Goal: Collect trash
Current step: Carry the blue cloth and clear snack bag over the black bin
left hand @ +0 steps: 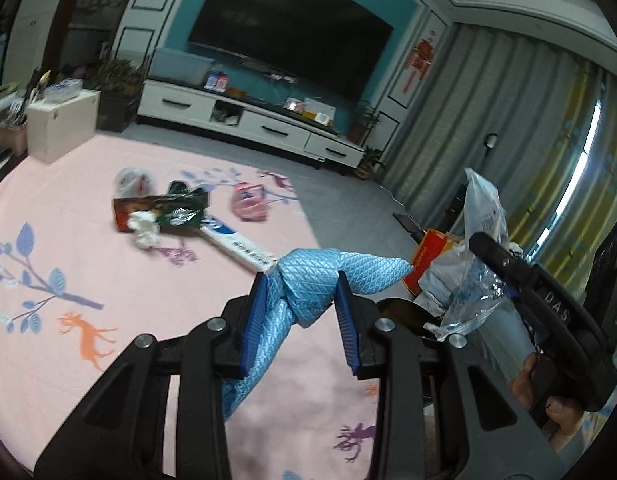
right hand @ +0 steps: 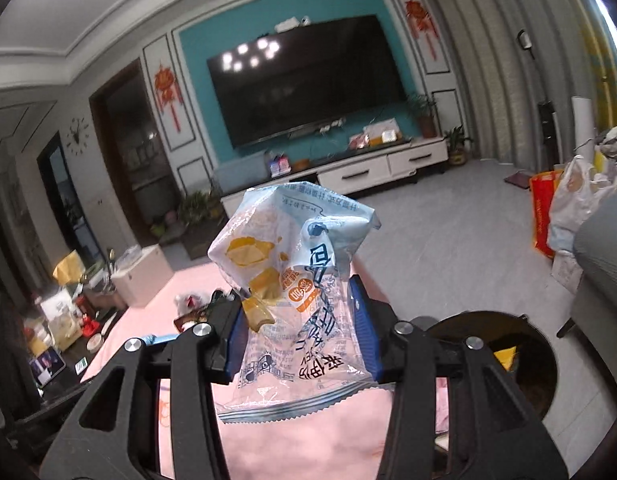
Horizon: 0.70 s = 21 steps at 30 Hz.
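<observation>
Left tongs [left hand: 300, 308], lower centre of the left wrist view: narrowly parted, pads clamped on a knotted blue quilted cloth [left hand: 308, 284]. Right tongs [right hand: 300, 332], lower centre of the right wrist view: clamped on a crinkled clear snack wrapper [right hand: 292, 300], held above the pink rug [right hand: 308, 440]. More trash [left hand: 164, 212] heaped on the rug, centre left of the left view. Dark bin [right hand: 520, 360] at lower right.

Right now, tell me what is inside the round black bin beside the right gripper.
Inside the black bin, something yellow shows near the rim. The rest is dark, and the right gripper, shut on the snack wrapper, covers its left edge.
</observation>
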{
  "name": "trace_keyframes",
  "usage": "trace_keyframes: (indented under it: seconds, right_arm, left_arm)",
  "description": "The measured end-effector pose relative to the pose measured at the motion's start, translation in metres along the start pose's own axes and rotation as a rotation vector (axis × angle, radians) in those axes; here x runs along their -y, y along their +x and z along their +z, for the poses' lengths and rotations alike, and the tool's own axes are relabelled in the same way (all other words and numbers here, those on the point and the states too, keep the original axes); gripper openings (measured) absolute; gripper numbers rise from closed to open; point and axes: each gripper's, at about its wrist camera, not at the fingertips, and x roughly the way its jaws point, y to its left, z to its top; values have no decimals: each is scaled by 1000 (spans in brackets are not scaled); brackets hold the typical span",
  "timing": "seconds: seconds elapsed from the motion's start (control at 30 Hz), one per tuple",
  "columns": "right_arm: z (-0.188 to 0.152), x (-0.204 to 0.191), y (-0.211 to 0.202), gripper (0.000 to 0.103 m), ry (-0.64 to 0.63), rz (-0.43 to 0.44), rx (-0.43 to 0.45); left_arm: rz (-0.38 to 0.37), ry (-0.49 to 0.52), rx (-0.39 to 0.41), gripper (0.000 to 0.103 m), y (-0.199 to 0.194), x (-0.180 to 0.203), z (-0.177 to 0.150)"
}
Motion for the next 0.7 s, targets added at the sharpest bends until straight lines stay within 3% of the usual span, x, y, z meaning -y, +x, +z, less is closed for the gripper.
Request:
trace_keyframes:
  seconds: [0.4, 0.7]
  right_arm:
    - [11, 69, -47, 47, 131, -133, 146]
    - [5, 113, -53, 47, 226, -237, 147]
  left_arm:
    - [-98, 124, -45, 35, 35, 91, -18]
    - [-132, 195, -111, 35, 77, 133, -36]
